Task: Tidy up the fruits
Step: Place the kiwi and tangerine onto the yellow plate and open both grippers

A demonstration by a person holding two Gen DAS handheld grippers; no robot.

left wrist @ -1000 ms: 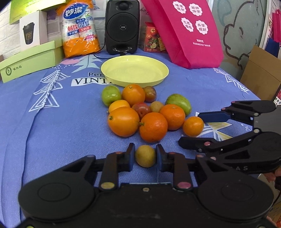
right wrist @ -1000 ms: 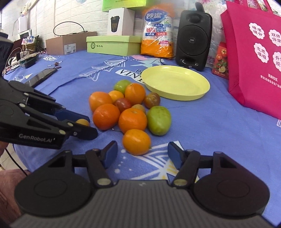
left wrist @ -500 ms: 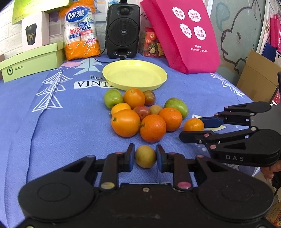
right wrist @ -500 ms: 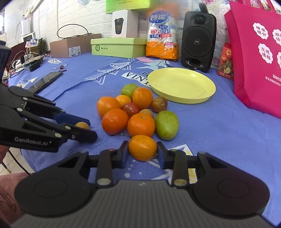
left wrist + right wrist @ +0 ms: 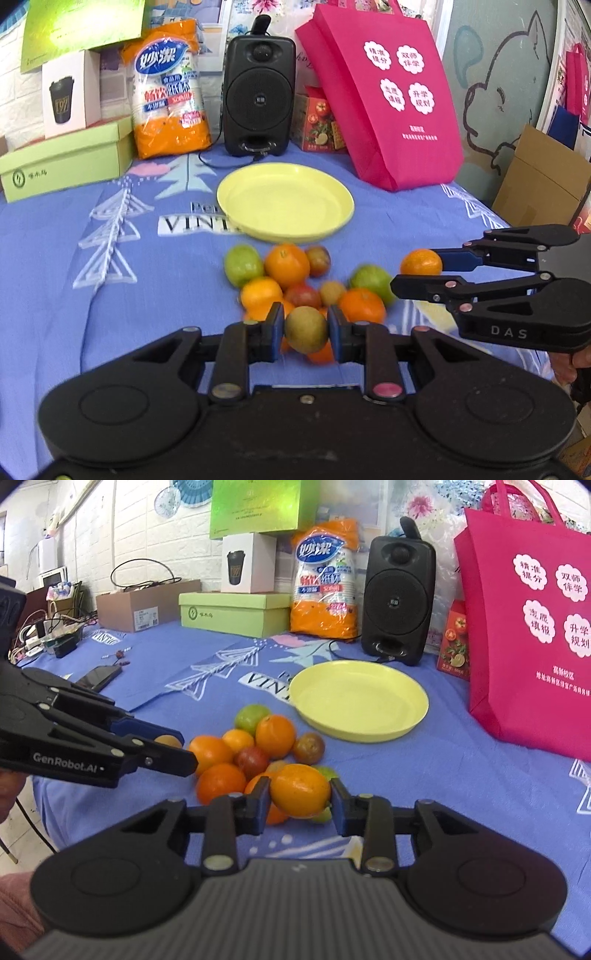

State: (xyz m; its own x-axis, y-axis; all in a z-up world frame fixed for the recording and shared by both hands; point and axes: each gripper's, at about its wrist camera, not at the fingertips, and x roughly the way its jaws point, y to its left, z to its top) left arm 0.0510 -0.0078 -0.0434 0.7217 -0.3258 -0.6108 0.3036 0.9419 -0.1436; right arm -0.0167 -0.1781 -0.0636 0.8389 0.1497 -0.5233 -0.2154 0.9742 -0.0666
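right wrist: orange [image 5: 300,795] lies crosswise (tool [image 5: 300,800] clamped).

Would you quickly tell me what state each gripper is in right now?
Left gripper: shut on a yellow-brown fruit.
Right gripper: jaws just closed, shut on an orange.

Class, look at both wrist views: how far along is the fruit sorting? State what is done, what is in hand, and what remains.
Done: nothing is delivered; the yellow plate holds no fruit. In hand: the left gripper is shut on a small brownish-yellow fruit, and the right gripper is shut on a small orange. Left: the pile of oranges, green and reddish fruits on the blue cloth.
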